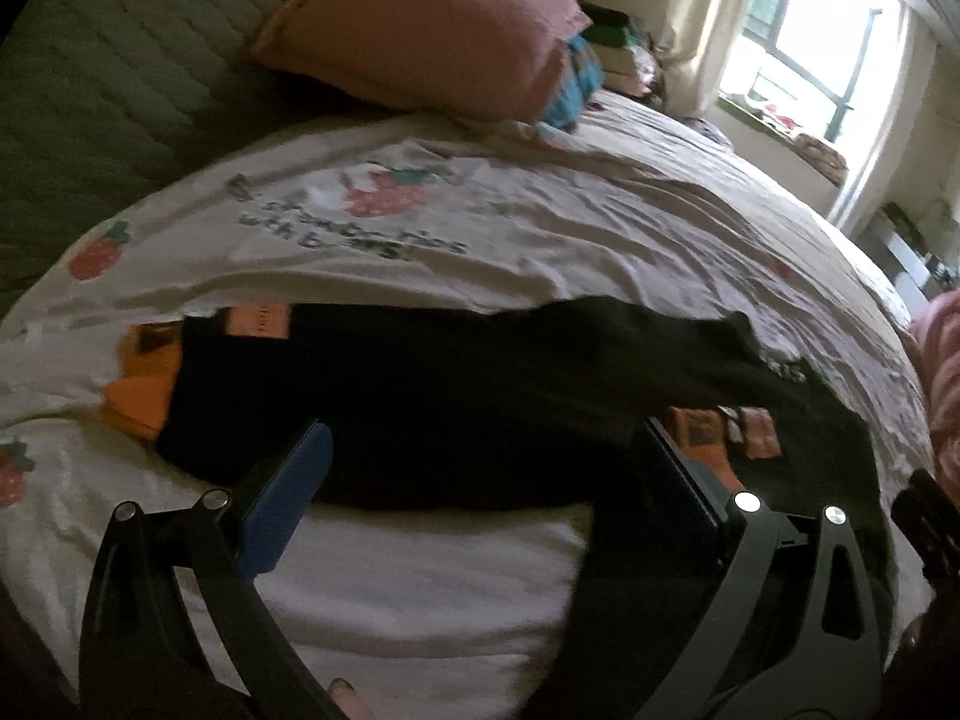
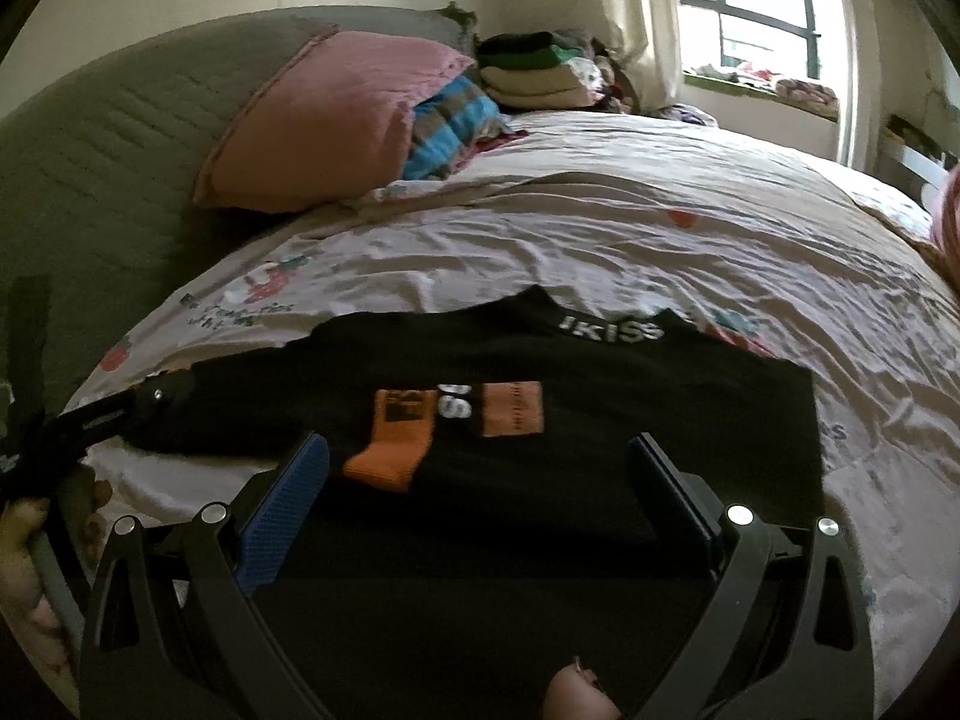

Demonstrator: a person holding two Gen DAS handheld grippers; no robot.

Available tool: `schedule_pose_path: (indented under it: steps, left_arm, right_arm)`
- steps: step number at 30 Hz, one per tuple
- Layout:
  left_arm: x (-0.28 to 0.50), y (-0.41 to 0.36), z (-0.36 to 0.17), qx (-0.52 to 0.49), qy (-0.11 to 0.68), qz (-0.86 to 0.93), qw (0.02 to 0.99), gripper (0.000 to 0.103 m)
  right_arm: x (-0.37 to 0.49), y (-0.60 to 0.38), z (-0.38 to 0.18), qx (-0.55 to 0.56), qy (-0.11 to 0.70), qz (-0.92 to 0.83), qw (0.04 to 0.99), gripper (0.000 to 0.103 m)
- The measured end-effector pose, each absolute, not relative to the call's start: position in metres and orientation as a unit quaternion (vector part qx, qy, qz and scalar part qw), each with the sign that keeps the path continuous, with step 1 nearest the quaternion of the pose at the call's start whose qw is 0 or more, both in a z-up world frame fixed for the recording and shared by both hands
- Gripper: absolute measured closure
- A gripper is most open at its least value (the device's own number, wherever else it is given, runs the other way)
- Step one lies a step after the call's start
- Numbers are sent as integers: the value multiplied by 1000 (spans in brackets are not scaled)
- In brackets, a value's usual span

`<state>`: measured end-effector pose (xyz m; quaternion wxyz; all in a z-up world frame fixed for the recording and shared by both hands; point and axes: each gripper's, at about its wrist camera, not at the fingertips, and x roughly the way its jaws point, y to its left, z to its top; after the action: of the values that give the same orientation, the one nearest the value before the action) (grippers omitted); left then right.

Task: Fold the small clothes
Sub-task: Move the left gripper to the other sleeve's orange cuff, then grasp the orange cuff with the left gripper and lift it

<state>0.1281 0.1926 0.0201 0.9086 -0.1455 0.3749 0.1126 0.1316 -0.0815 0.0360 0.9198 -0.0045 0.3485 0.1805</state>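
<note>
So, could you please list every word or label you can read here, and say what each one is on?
"IKISS": white, at the neck of the black shirt.
"with bears": dark print on the bedsheet; the line above it is too blurred.
Orange patch on the shirt: print too small to read.

Black garment (image 2: pixel 540 480), neck band: white letters "IKISS".
Black garment, chest print: white "S" shapes between 2 orange patches; patch wording too small to read.
Bed sheet (image 1: pixel 540 228), beside strawberry print: "with bears!"; line above blurred.
</note>
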Motion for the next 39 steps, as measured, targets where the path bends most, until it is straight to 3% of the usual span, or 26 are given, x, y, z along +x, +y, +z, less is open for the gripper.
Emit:
schedule_pose_path:
  steps: [39]
  left_arm:
    - [97, 325, 3, -251, 373, 266, 853, 10]
  right_arm:
    - [142, 95, 38, -86, 336, 336, 876, 4]
